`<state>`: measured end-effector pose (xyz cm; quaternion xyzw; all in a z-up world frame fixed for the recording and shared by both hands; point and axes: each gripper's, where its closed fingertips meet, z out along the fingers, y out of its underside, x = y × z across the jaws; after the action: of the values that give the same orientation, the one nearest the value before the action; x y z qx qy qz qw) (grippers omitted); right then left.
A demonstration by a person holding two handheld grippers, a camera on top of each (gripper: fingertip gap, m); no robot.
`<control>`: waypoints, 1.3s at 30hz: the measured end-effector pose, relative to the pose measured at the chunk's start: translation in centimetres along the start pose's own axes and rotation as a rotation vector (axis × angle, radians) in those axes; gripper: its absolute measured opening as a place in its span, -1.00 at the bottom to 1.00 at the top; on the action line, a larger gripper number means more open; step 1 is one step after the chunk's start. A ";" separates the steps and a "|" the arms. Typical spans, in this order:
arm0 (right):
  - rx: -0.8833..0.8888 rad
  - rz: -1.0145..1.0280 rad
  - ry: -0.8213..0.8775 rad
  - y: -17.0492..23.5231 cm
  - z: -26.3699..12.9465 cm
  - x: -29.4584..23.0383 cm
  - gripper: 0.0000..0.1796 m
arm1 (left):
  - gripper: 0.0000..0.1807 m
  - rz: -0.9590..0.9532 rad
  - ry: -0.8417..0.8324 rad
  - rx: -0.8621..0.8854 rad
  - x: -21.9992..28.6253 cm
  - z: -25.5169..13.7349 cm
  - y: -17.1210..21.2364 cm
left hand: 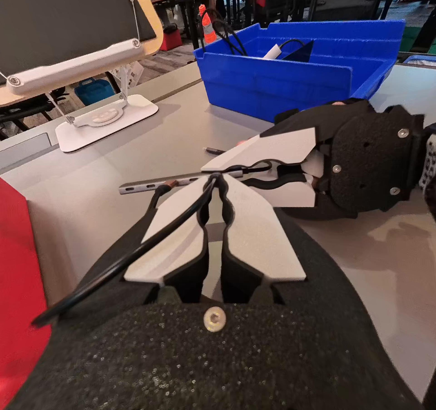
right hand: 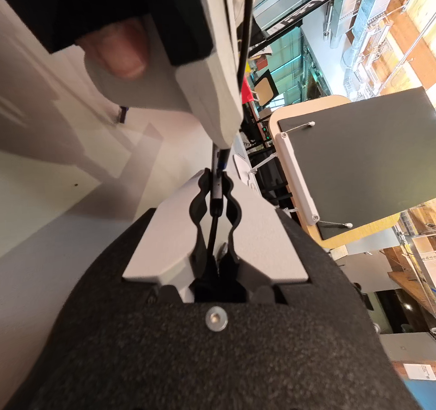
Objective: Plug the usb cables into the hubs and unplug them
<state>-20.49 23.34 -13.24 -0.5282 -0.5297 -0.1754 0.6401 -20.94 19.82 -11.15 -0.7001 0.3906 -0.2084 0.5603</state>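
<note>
**Inspector:** Start left of the hub. What is there?

**Assistant:** A red bin (left hand: pixel 16 268) at the near left edge, and a white stand (left hand: pixel 106 120) farther back on the table (left hand: pixel 99 186). The hub (left hand: pixel 141 187), a slim grey bar, lies flat between them and the right gripper (left hand: pixel 207 171).

**Inspector:** The left gripper?

**Assistant:** The left gripper (left hand: pixel 215 178) is pressed together on a black cable (left hand: pixel 132 252) right at the hub's long side. A second cable's plug (left hand: pixel 168 185) sits in a port just left of that pinch.

**Inspector:** Right of that?

**Assistant:** The right gripper pinches the hub's right end, where the hub's own lead comes out. Its own camera shows the hub end (right hand: pixel 216 191) clamped between the pads.

**Inspector:** Behind the hub?

**Assistant:** A loose plug (left hand: pixel 213 150) on the table, then a blue bin (left hand: pixel 278 87) holding more cables.

**Inspector:** Handling?

**Assistant:** In my judgement the hub is light, stiff and smooth, so it may slip or pivot. Hold it by the end, ports unobstructed. The cable is limp; grip at the plug shell, not the cord.
</note>
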 end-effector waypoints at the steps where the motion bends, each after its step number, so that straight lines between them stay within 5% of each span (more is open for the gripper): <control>1: 0.000 -0.005 0.004 -0.1 0.0 0.0 -0.91 | -0.94 0.006 0.002 -0.003 0.1 0.0 0.0; 18: -0.035 -0.015 0.034 0.0 -0.1 0.2 -0.92 | -0.93 -0.060 -0.012 0.026 -0.1 0.5 0.1; 32: -0.310 0.614 -0.403 1.2 0.4 -4.4 -0.91 | -0.94 -0.056 0.164 -0.326 -0.6 1.7 2.6; 39: -0.384 0.712 -0.533 1.8 -0.1 -6.1 -0.88 | -0.94 0.082 0.231 -0.433 0.3 2.5 4.1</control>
<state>-21.28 21.89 -19.36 -0.8117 -0.4197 0.1012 0.3934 -20.18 20.87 -15.83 -0.7590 0.5155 -0.1756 0.3568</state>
